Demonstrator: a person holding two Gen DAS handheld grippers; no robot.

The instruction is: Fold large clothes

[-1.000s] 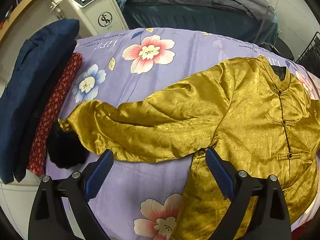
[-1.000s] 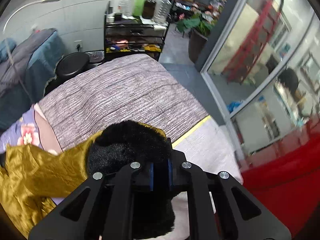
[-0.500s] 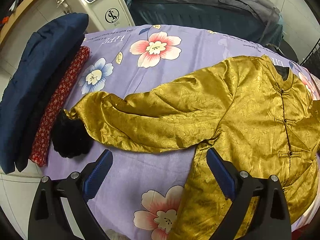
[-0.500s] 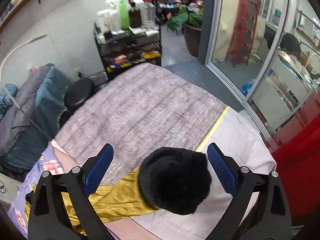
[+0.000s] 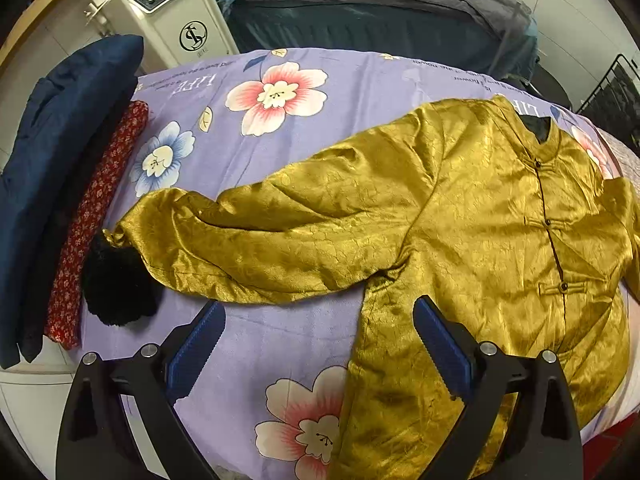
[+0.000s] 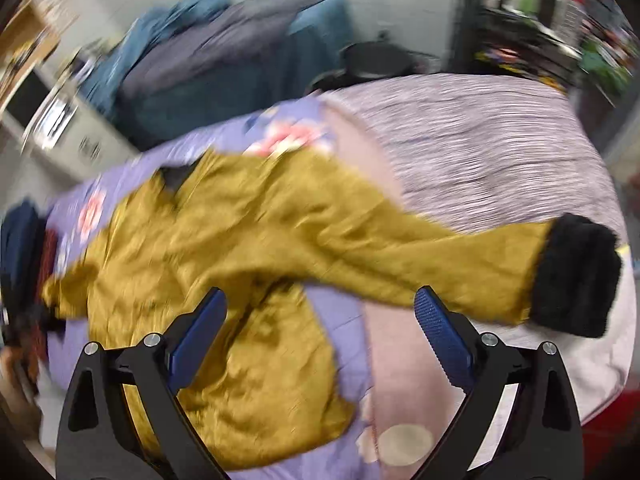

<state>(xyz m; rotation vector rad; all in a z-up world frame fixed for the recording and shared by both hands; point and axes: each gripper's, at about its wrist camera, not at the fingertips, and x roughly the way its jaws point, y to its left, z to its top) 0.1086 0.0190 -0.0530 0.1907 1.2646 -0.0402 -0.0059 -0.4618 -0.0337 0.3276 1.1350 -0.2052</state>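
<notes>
A gold jacket (image 5: pixel 460 216) with black fur cuffs (image 6: pixel 576 276) lies spread on a floral sheet (image 5: pixel 280 332). Both the left gripper (image 5: pixel 318 344) and right gripper (image 6: pixel 320 336) hover wide apart, holding nothing.

right wrist view is smeared w/ motion blur: shelf clutter (image 6: pixel 532 12) top right can't be made out, nor the white machine (image 6: pixel 52 120) at left. gold jacket (image 6: pixel 240 264) buttons lost in the blur there. in left wrist view the jacket's far sleeve (image 5: pixel 630 232) runs off the right edge, hem partly behind the left gripper (image 5: pixel 318 338) frame. small print on the purple sheet (image 5: pixel 256 332) too tiny & upside down to read. folded stack (image 5: pixel 60 184) cut by the left edge.
</notes>
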